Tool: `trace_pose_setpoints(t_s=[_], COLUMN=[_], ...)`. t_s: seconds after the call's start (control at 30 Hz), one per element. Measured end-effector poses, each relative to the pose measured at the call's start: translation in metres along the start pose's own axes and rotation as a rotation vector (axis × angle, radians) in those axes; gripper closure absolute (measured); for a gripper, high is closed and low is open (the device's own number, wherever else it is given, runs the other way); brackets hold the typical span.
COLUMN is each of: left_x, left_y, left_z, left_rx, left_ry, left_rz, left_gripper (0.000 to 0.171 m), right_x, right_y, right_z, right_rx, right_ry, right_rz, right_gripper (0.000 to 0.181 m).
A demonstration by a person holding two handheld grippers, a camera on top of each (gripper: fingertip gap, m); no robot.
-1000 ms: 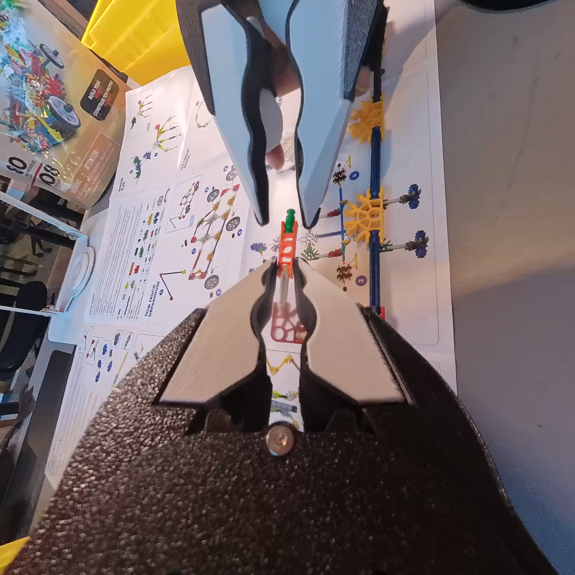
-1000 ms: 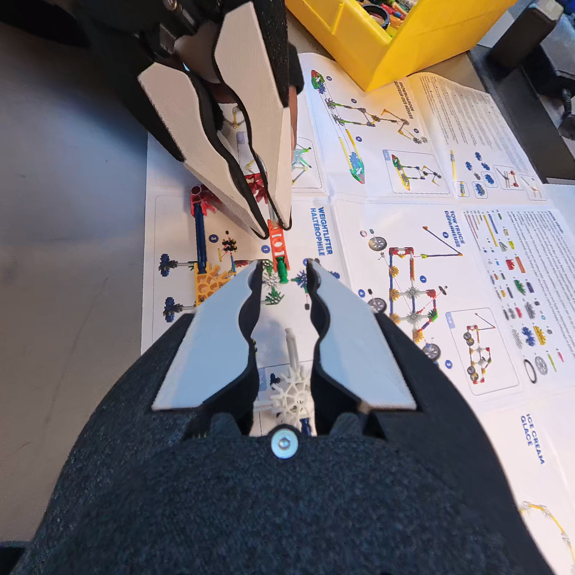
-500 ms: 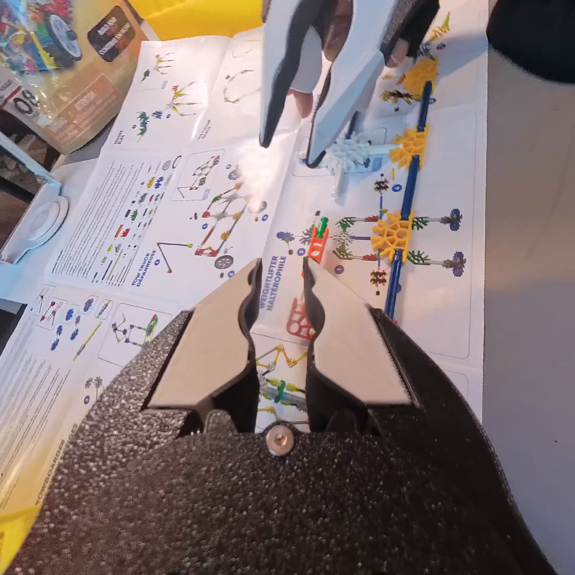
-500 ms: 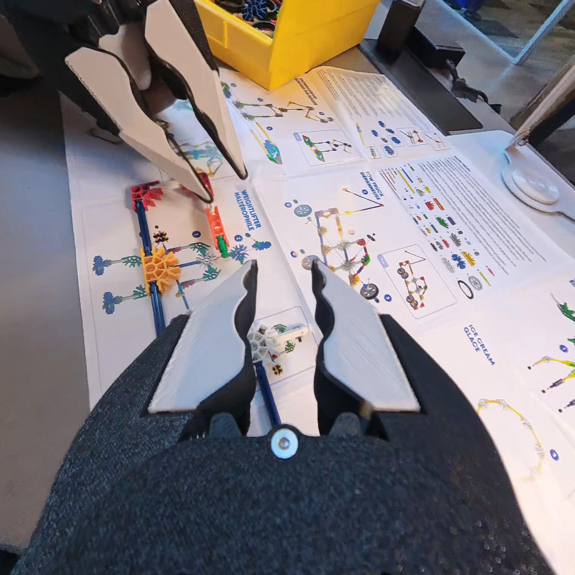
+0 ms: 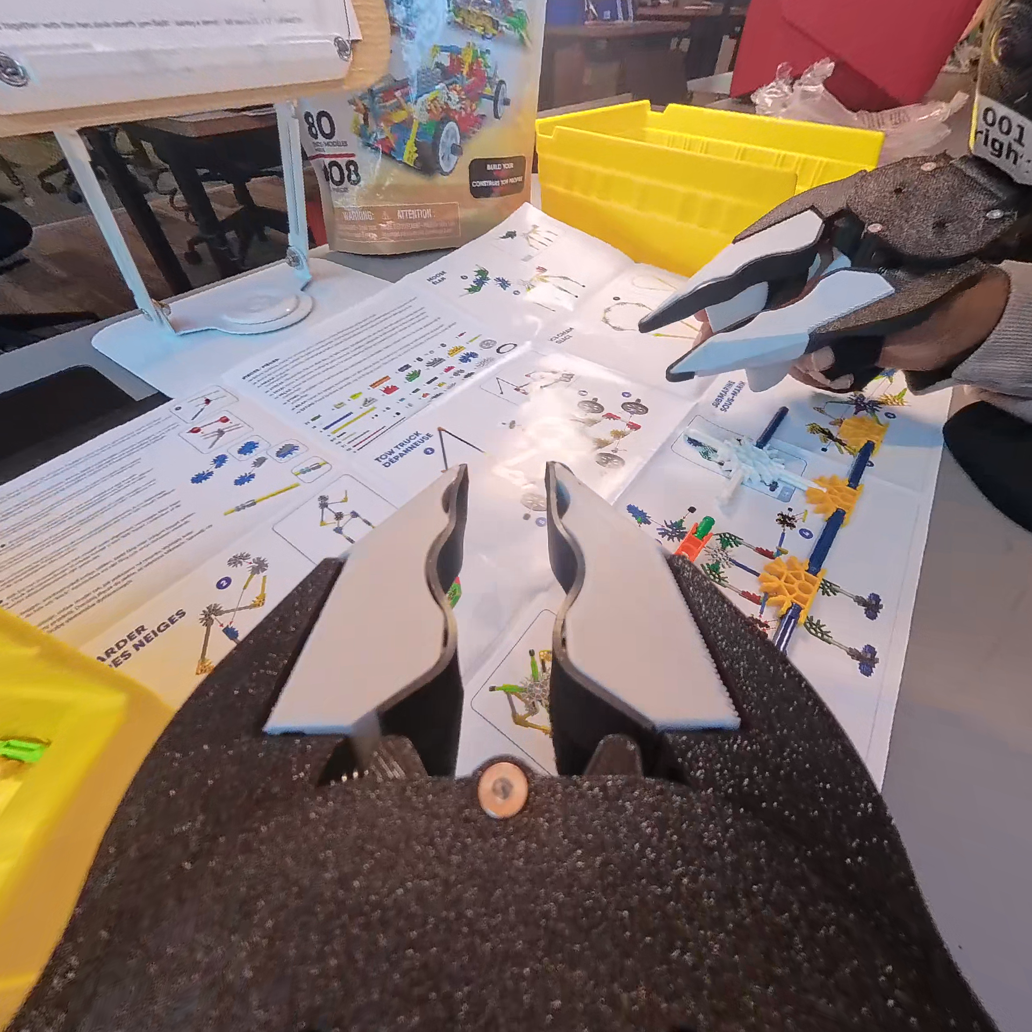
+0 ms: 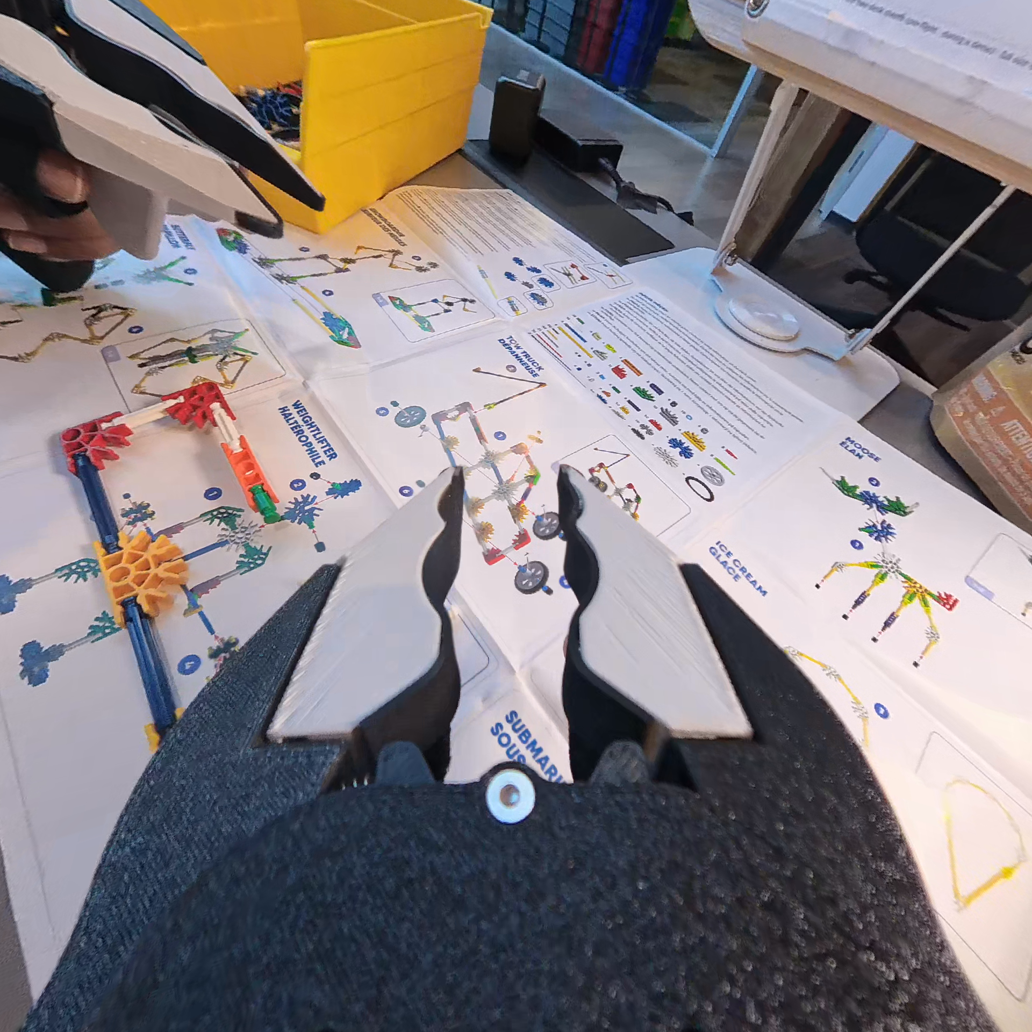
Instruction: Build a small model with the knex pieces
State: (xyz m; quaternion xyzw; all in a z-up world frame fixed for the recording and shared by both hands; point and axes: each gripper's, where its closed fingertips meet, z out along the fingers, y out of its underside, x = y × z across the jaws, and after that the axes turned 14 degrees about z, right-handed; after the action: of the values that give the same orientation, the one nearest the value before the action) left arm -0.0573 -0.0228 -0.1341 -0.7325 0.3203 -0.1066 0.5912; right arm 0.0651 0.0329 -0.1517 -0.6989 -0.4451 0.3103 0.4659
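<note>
My left gripper [image 5: 505, 472] hangs with its jaws apart and empty above the instruction sheet [image 5: 391, 357]; my right gripper [image 6: 509, 474] likewise spread, gripping nothing, also over the sheet; nearest thing to both is the rod-and-connector build [image 6: 139, 502] lying flat on the sheet's edge, apart from either; white snowflake connector [image 5: 748, 460] on its far end; yellow bin [image 6: 380, 95] with loose parts behind; kit bag [image 5: 430, 128] and white stand base [image 5: 262, 307] on the grey table [image 5: 960, 726]; dim office room beyond.
</note>
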Motion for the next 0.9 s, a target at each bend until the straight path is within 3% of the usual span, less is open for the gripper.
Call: trace_pose_setpoints(t_s=[0.4, 0.53, 0.63, 0.73, 0.8, 0.9], left_x=[-0.006, -0.018, -0.067, -0.139, -0.191, -0.258], left_y=[0.000, -0.020, -0.060, -0.090, -0.081, -0.018], left_z=[-0.002, -0.018, -0.066, -0.152, -0.210, -0.284], left_rx=[0.007, 0.064, 0.111, 0.122, -0.011, -0.369], left_ry=[-0.040, -0.100, -0.301, -0.550, -0.694, -0.773], left_rz=[-0.007, 0.123, 0.243, 0.236, 0.197, 0.061], left_gripper=[0.146, 0.147, 0.148, 0.153, 0.152, 0.147], right_x=[0.018, 0.021, 0.024, 0.031, 0.035, 0.037], right_y=[-0.013, -0.010, -0.013, -0.020, -0.023, -0.025], right_z=[-0.007, -0.008, -0.011, -0.018, -0.022, -0.026], right_rx=[0.078, 0.067, 0.076, 0.102, 0.113, 0.128], right_ry=[0.095, 0.107, 0.121, 0.146, 0.151, 0.149], right_rz=[0.046, 0.065, 0.071, 0.062, 0.080, 0.100], right_gripper=[0.148, 0.146, 0.146, 0.146, 0.146, 0.147])
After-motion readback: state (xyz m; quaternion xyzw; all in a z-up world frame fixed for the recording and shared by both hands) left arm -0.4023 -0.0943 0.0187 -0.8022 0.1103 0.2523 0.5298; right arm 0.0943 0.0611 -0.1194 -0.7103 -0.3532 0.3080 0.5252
